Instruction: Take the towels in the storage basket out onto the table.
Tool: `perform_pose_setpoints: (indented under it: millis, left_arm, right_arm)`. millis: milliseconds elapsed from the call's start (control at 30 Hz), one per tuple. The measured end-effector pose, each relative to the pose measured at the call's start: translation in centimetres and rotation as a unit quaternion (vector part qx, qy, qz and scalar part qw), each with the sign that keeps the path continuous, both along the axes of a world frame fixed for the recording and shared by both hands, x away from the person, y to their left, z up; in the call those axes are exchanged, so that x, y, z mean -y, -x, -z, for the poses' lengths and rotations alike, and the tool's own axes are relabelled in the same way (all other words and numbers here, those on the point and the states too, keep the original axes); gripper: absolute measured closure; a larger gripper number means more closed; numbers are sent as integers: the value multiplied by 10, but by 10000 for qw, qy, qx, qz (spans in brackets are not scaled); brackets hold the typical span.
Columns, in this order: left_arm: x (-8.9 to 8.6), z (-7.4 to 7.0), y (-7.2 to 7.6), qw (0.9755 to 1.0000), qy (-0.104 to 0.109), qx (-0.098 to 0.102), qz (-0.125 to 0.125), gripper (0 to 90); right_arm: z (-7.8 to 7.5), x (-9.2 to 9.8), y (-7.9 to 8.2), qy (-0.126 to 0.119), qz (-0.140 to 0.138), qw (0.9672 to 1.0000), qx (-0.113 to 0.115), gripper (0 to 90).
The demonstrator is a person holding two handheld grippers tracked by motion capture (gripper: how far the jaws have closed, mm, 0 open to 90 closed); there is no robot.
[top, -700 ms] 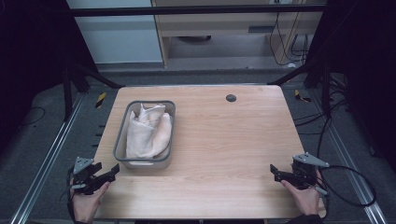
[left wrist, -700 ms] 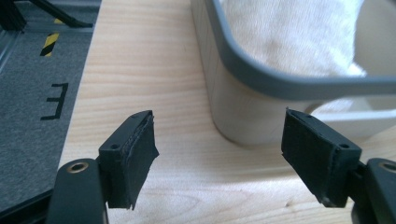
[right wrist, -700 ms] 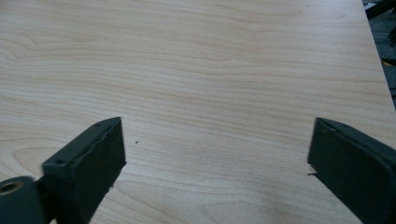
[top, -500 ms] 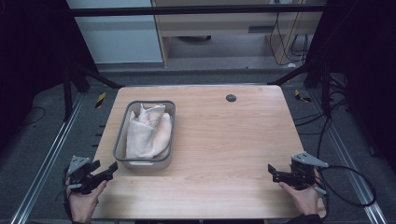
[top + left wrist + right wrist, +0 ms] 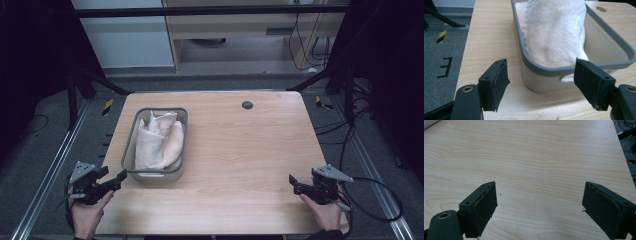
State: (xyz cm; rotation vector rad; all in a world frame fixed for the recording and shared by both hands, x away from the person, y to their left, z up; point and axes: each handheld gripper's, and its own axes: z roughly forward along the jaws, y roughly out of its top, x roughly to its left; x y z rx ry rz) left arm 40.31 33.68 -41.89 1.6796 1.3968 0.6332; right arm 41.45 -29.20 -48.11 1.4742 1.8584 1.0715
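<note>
Wooden table carries both grippers at its near edge, the left gripper with fingers spread and empty just before the grey tub holding a white towel, the right gripper equally wide and empty.

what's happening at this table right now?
A person sits at a wooden table with a two-jaw gripper in each hand. The left gripper is at the near left corner, jaws open and empty, pointed at the near end of a grey bin that holds a crumpled white towel; it isn't touching either. The right gripper is near the right edge, also open and empty, over bare wood. Nothing has been picked up.
</note>
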Motion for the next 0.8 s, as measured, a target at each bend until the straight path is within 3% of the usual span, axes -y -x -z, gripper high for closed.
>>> perform_pose_setpoints:
  millis: [467, 800]
  left_arm:
    - [4, -20, -13, 9996, -133, 93, 239, 255]
    - [18, -30, -30, 9988, -203, 67, 445, 227]
  right_arm:
    - [-1, 0, 0, 24, 32, 10000, -6, 134]
    - [0, -2, 0, 41, -31, 10000, -13, 132]
